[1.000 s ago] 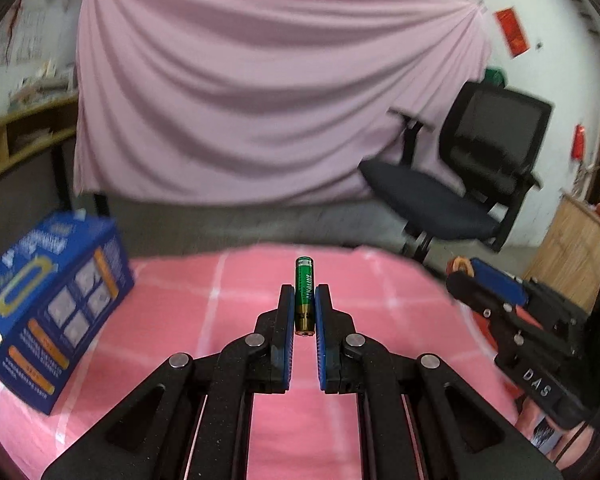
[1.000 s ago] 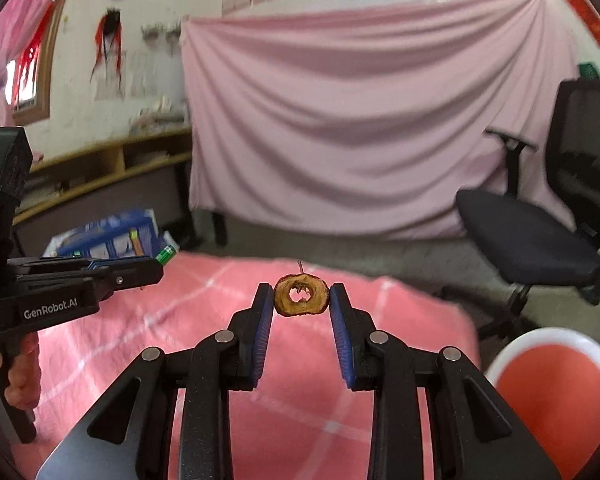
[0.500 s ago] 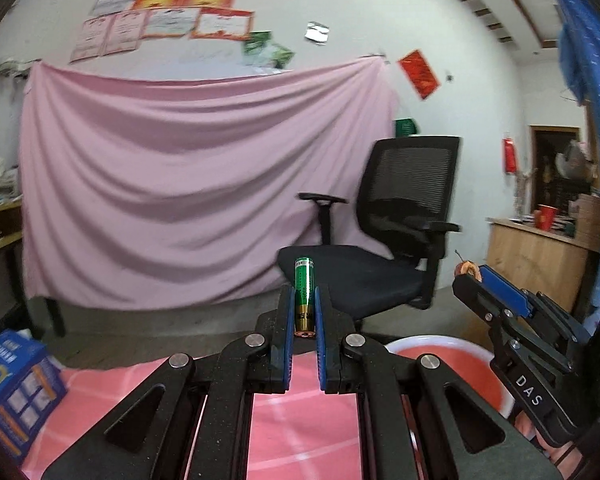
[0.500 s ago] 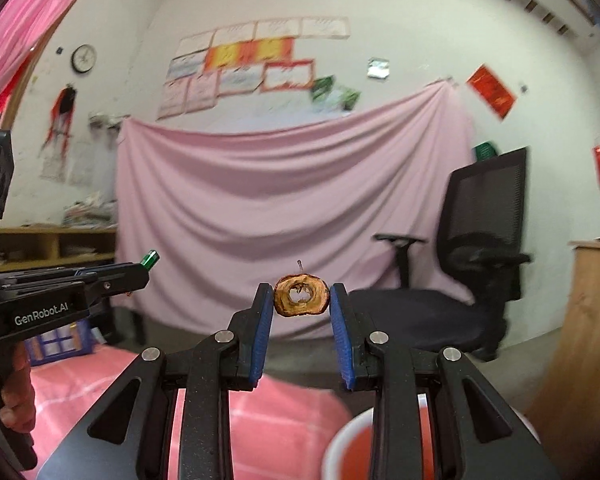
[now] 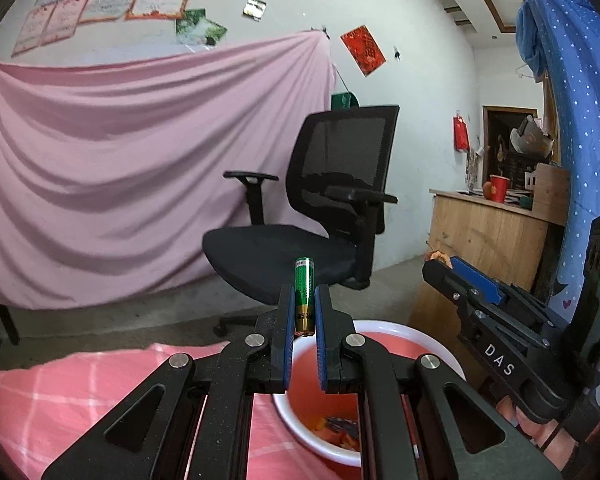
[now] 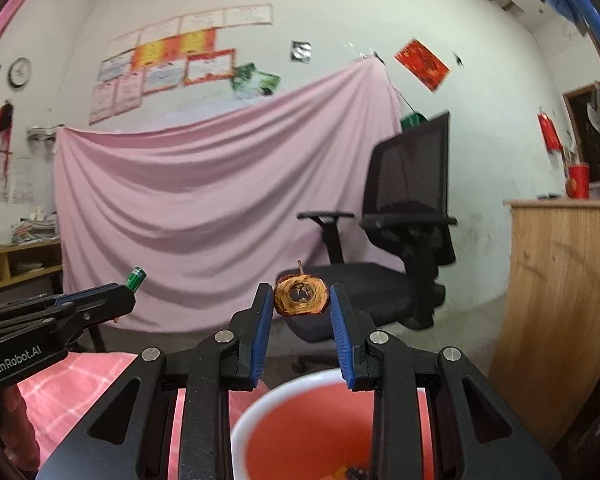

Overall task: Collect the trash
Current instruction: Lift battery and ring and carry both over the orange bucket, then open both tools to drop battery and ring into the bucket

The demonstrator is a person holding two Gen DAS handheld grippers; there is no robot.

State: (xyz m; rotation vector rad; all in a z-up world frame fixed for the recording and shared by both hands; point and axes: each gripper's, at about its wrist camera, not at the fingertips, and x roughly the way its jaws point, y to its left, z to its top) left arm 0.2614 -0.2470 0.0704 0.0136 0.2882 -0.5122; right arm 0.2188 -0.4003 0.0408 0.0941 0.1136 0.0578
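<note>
While the left gripper (image 5: pixel 304 312) is clamping a battery (image 5: pixel 304 296) and the right gripper (image 6: pixel 300 312) an apple core (image 6: pixel 300 295), the basin (image 5: pixel 416 336) is holding scraps (image 5: pixel 336 430) partly hidden; indistinct.

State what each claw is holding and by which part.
Left claw grips a green battery upright by its lower, gold end. Right claw pinches a browned apple core slice by its two side edges.

A glossy green battery (image 5: pixel 304 296), matt black mesh chair (image 5: pixel 340 168), draped pink cloth (image 5: pixel 140 168) and bare wooden cabinet (image 6: pixel 560 300).
</note>
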